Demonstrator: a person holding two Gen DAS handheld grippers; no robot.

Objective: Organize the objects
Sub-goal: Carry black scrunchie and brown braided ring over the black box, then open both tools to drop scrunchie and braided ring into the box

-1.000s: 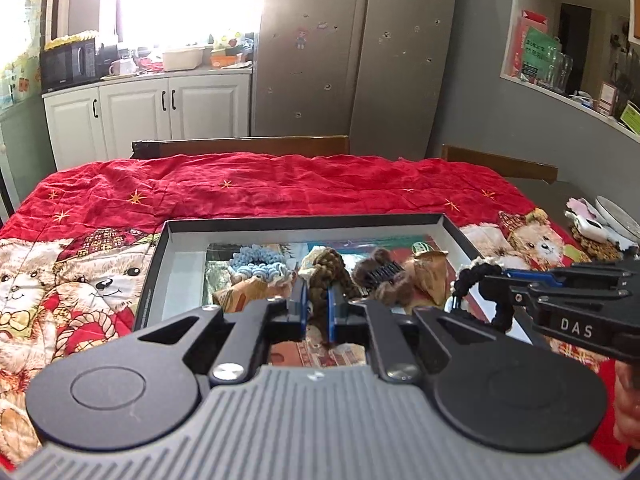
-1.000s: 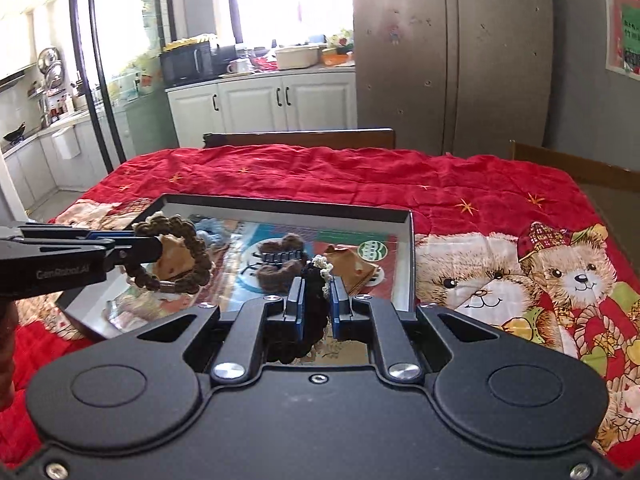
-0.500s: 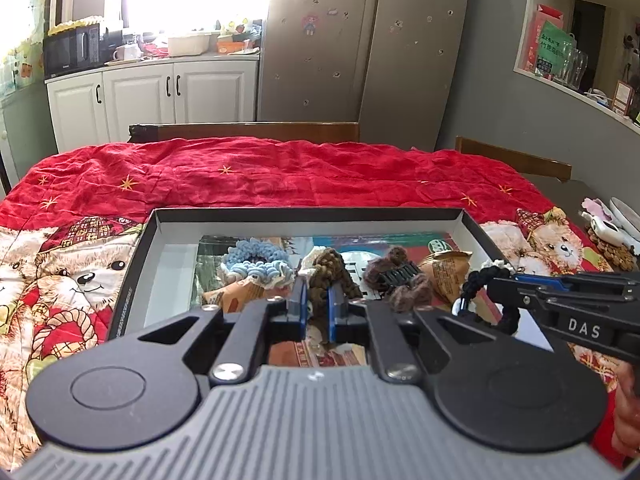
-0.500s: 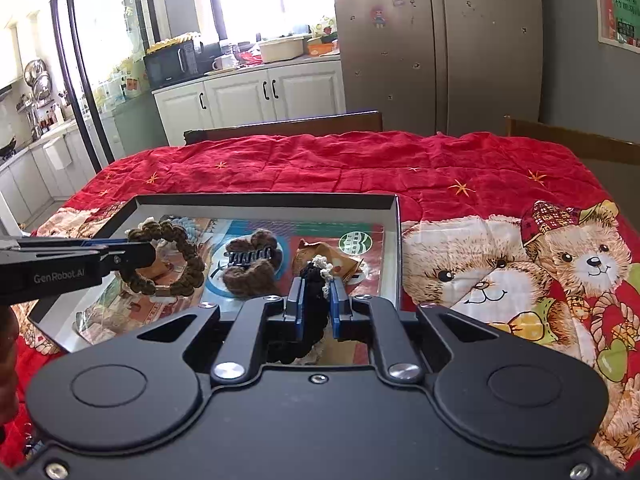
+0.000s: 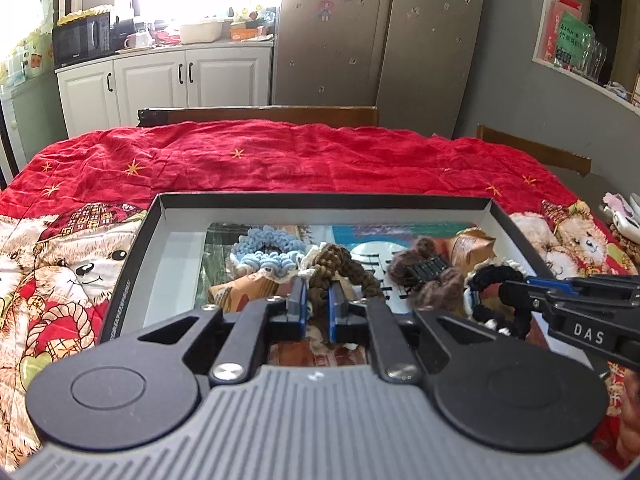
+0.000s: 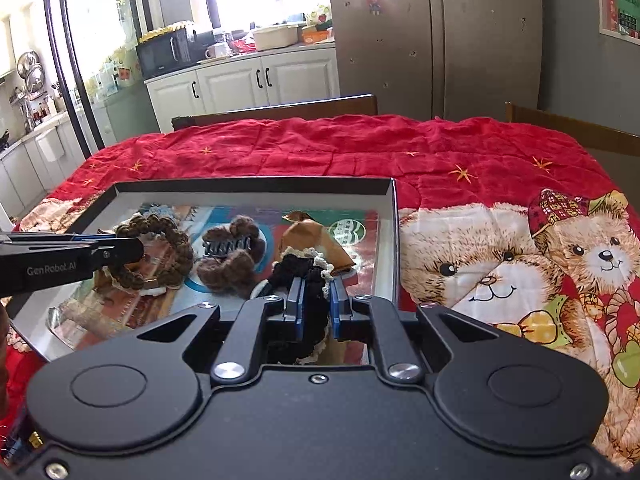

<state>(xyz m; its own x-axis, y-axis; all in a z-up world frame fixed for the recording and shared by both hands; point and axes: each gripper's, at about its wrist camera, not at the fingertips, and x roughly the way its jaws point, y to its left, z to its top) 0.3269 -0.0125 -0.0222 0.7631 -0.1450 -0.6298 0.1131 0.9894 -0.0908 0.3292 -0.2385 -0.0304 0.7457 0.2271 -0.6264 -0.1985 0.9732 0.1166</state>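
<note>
I see the shallow box point(image 5: 132, 256) crowded through its middle and right: the blue scrunchie point(image 5: 266, 252), the brown fuzzy clip point(image 5: 424, 270) and the orange packet point(image 5: 472, 246) lie close together, leaving little room to go down between them. The box's left strip point(image 5: 176, 264) is bare, so I have a way in there. Its raised rim blocks any low, level entry. My right gripper point(image 5: 532, 294), clamped on the black scrunchie point(image 5: 500, 280), crosses the right side, just beside my left gripper point(image 5: 317, 300) with the brown scrunchie point(image 5: 336, 264). The red cloth point(image 6: 360, 152) beyond the box lies open.
</note>
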